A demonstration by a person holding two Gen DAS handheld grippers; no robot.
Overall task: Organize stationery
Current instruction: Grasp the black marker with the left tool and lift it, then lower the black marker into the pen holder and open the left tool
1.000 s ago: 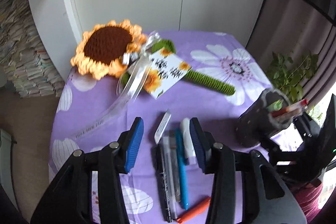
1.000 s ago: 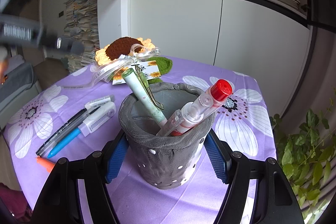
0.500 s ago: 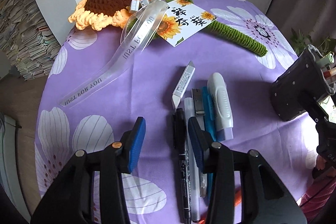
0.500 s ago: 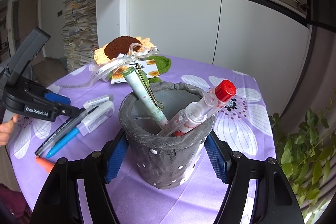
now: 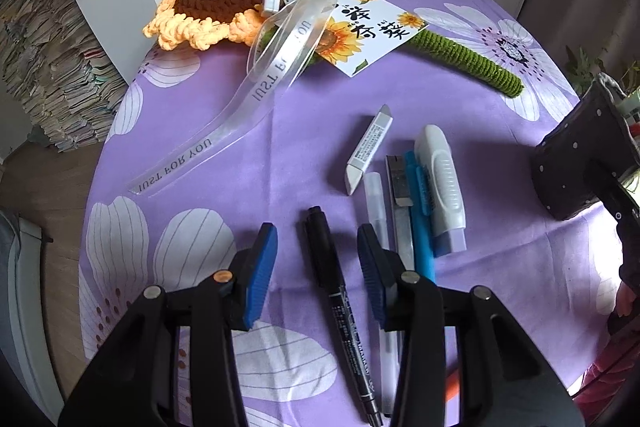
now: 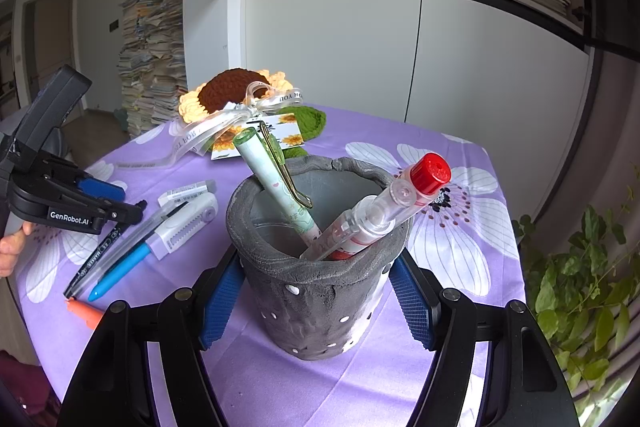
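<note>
Descent of the left gripper [image 5: 316, 263] over the last second has brought its blue pads, parted and not yet pressing, astride the black marker pen [image 5: 340, 303] on the purple flower-print tablecloth [image 5: 200, 131]; a pickup looks imminent. Rightward lie a clear pen [image 5: 378, 211], blue pen [image 5: 422, 243] and white correction-tape dispenser [image 5: 442, 187]. The right gripper [image 6: 316, 301] clamps the grey dotted pen holder [image 6: 316, 303]. White cabinets [image 6: 340, 59] stand behind.

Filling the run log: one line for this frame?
left gripper: open, straddling black marker | right gripper: shut on pen holder | marker: on tablecloth
</note>
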